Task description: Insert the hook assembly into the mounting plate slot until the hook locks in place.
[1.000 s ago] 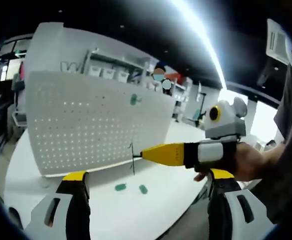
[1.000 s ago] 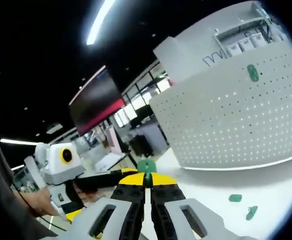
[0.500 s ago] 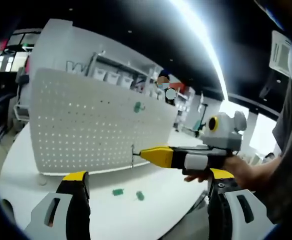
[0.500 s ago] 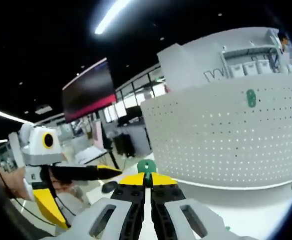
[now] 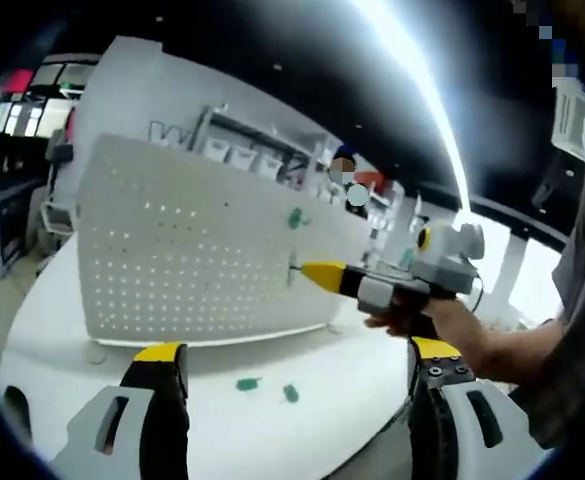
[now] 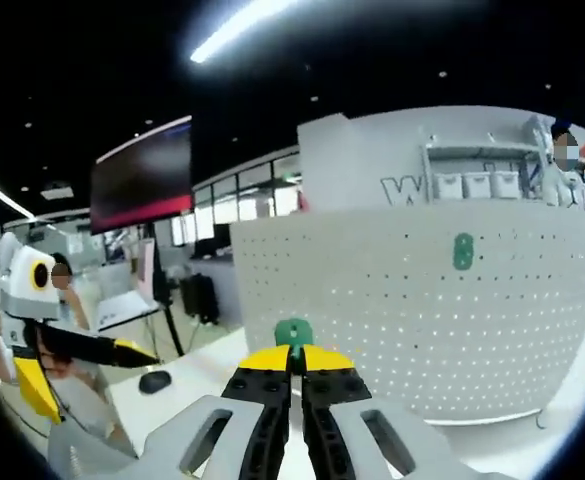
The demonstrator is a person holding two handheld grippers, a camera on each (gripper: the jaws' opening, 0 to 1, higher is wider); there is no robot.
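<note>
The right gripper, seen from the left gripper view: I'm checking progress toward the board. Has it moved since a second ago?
Yes. The right gripper has risen from near the pegboard's bottom edge to mid-height, closer to the green hook already mounted there.

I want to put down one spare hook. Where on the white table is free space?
The table is bare left of the two green pieces, before the pegboard. It is crowded near those pieces and where the right gripper reaches the board.

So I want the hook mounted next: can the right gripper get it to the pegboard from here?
Probably yes. The right gripper, shut on the green hook, faces the pegboard with nothing between them.
</note>
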